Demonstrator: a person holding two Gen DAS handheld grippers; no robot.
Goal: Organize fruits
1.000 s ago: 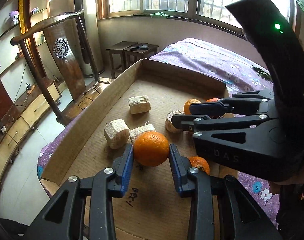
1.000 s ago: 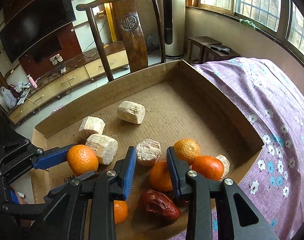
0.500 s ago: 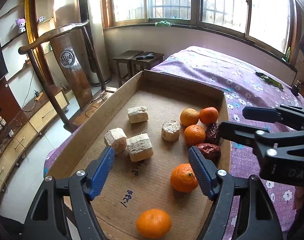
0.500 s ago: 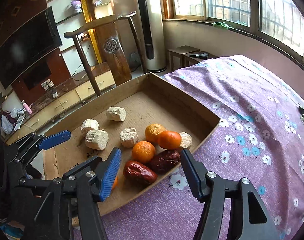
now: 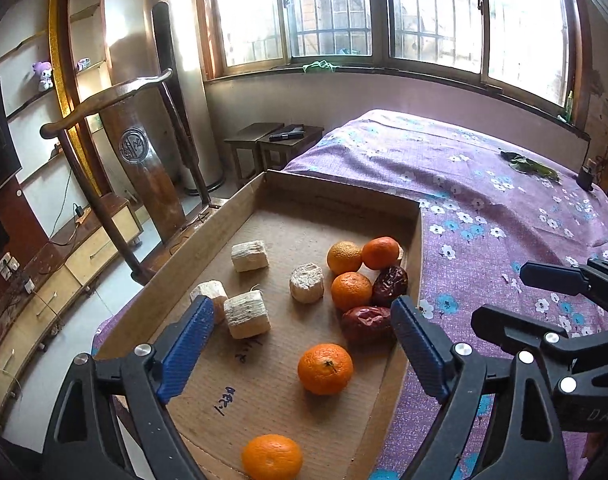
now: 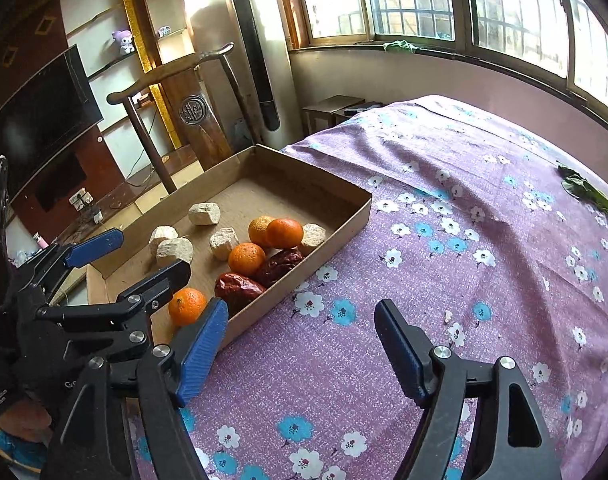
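Since one second ago, both grippers have released and backed away. The left gripper (image 5: 299, 344), fingers spread and empty, hangs above the cardboard tray (image 5: 239, 208); the released orange (image 5: 271, 457) lies at its near edge. The right gripper (image 6: 299, 354), fingers spread, hangs over the bed (image 6: 484, 208).

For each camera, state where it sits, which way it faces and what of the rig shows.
Left wrist: on the left gripper, above the cardboard tray, facing the windows; own open jaws, right gripper at right.
Right wrist: on the right gripper, over the purple bedspread beside the tray; own open jaws, left gripper at left.
Shared: tray, oranges, red dates.
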